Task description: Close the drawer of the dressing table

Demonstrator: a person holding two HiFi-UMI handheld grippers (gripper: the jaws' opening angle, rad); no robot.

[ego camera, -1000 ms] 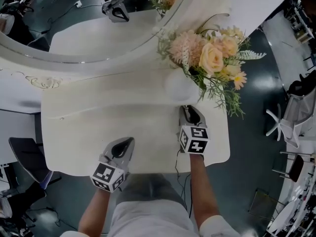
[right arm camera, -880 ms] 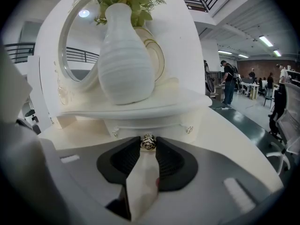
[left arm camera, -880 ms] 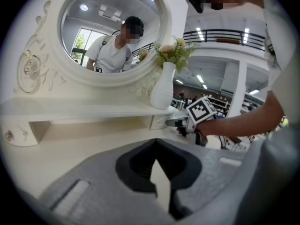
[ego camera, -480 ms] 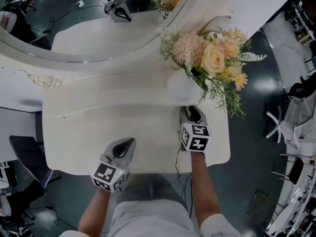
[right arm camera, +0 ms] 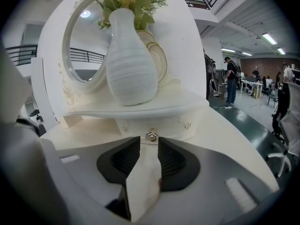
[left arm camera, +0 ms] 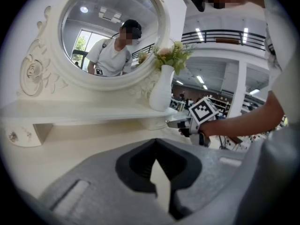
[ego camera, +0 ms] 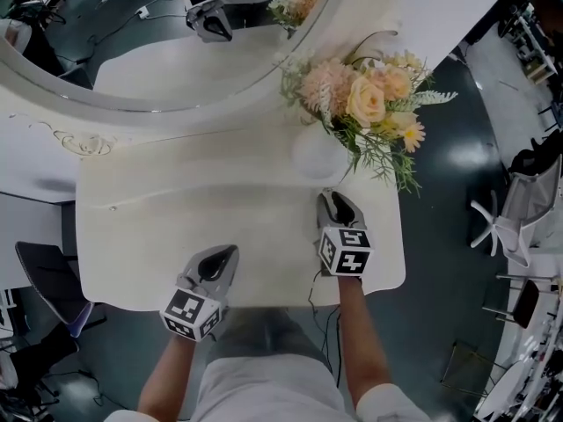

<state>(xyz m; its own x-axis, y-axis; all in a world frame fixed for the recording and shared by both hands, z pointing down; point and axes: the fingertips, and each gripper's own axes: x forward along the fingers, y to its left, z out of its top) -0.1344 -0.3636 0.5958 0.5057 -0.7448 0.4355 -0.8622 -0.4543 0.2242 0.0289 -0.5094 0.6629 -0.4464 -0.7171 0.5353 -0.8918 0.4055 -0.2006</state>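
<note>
The white dressing table (ego camera: 149, 222) carries a raised shelf under its round mirror. A small drawer front with a metal knob (right arm camera: 151, 136) sits below that shelf, under the vase. I cannot tell whether the drawer stands flush. My right gripper (right arm camera: 149, 145) points straight at the knob with its tips just short of it. Its jaws are open by a narrow gap, with nothing between them. In the head view this right gripper (ego camera: 335, 195) lies just before the vase. My left gripper (ego camera: 230, 252) hovers over the table's front left, shut and empty (left arm camera: 156, 143).
A white ribbed vase (ego camera: 318, 153) of pink and yellow flowers (ego camera: 365, 104) stands on the shelf right above the drawer. The oval mirror (ego camera: 132, 25) fills the back. Another small knob (left arm camera: 12, 136) shows at the shelf's left end. Chairs (ego camera: 501, 227) stand on the floor to the right.
Nothing clear has moved: both grippers keep their places over the table, and only the head view has shifted slightly.
</note>
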